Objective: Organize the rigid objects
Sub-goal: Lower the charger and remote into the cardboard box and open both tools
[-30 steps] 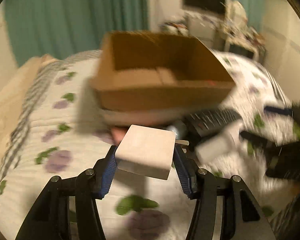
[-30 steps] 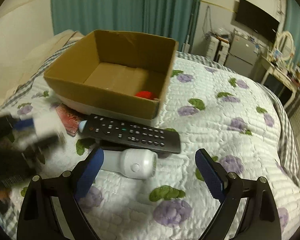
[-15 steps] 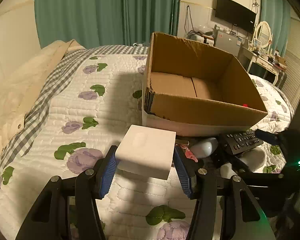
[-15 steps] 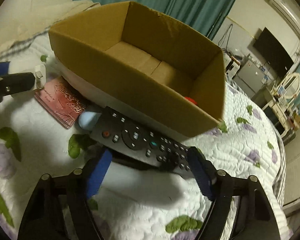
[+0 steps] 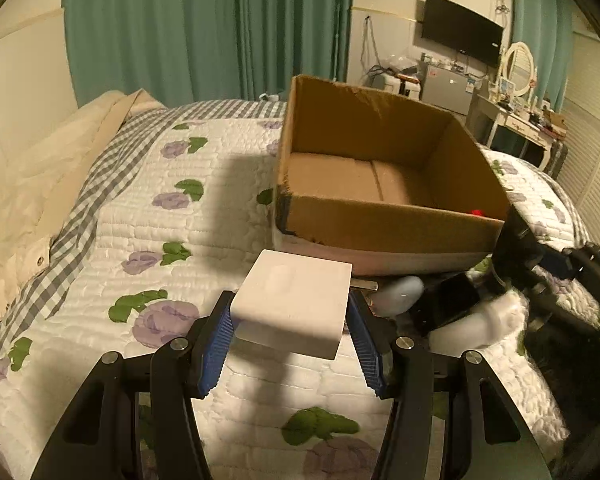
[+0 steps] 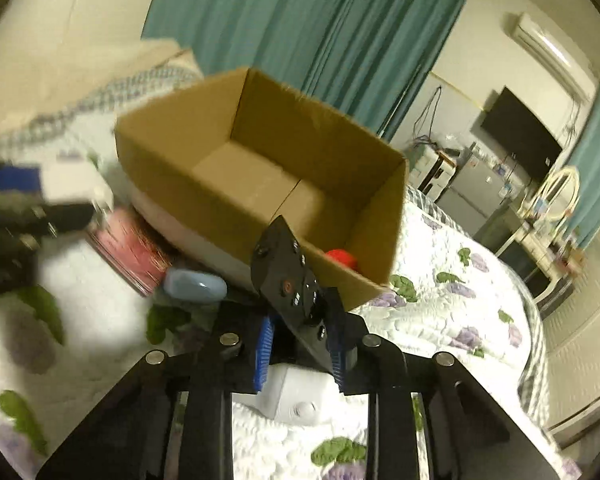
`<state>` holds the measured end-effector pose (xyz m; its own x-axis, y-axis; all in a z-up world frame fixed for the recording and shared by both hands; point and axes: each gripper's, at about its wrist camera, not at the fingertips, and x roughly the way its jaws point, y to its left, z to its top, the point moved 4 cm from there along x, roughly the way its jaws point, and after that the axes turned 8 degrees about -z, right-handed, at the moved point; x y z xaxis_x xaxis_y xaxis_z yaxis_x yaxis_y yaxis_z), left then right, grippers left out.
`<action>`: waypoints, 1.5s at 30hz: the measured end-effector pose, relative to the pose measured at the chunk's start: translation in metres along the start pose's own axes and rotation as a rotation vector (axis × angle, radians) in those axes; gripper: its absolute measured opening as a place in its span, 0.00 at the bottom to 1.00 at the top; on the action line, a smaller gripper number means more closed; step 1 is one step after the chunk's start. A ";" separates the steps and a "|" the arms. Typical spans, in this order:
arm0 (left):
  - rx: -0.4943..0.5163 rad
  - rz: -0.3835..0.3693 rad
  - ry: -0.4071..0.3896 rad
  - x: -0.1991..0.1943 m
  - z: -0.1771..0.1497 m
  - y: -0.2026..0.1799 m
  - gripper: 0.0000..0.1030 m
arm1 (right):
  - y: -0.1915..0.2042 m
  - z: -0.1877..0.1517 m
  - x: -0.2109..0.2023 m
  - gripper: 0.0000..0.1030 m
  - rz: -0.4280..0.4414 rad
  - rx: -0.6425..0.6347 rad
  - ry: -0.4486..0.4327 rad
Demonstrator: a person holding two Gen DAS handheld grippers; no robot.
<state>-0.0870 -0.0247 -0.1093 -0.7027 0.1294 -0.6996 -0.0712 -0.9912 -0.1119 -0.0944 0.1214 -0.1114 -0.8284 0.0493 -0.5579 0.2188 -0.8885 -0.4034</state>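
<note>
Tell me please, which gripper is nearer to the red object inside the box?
Right. The right gripper, gripping the remote, is just before the red object; the left gripper is farther.

Each camera sits on a gripper and looks forward along its two fingers. The left one looks low across the bed [image 5: 100,240] at the cardboard box [image 5: 380,224] — close, from its left corner. The right one is tilted and nearer. Both see the box [image 6: 204,168], green curtains [image 5: 204,28] and TV [image 6: 520,132].
</note>
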 end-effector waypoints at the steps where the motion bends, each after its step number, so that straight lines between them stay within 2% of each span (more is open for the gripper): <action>1: 0.005 -0.008 -0.005 -0.003 0.001 -0.003 0.54 | -0.004 0.003 -0.006 0.17 -0.001 0.020 -0.004; 9: 0.045 -0.053 -0.072 -0.035 0.020 -0.026 0.54 | -0.050 0.035 -0.062 0.16 0.115 0.238 -0.076; 16: 0.079 -0.065 -0.160 -0.057 0.064 -0.041 0.54 | -0.080 0.080 -0.078 0.16 0.137 0.274 -0.148; 21: 0.084 -0.070 -0.195 -0.046 0.099 -0.043 0.55 | -0.085 0.110 -0.053 0.16 0.143 0.261 -0.147; 26: 0.084 -0.051 -0.172 -0.006 0.119 -0.038 0.54 | -0.077 0.115 -0.007 0.16 0.144 0.229 -0.091; 33: 0.080 -0.026 -0.106 0.039 0.118 -0.029 0.54 | -0.060 0.102 0.061 0.16 0.168 0.213 0.018; 40: 0.079 -0.033 -0.067 0.056 0.106 -0.025 0.54 | -0.052 0.084 0.096 0.17 0.197 0.223 0.081; 43: 0.085 -0.039 -0.063 0.058 0.104 -0.027 0.54 | -0.054 0.086 0.101 0.18 0.206 0.256 0.066; 45: 0.091 -0.041 -0.059 0.060 0.103 -0.030 0.55 | -0.058 0.089 0.100 0.38 0.198 0.271 0.047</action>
<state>-0.1994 0.0093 -0.0752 -0.7382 0.1707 -0.6527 -0.1628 -0.9839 -0.0732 -0.2358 0.1374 -0.0797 -0.7574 -0.1211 -0.6416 0.2228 -0.9716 -0.0796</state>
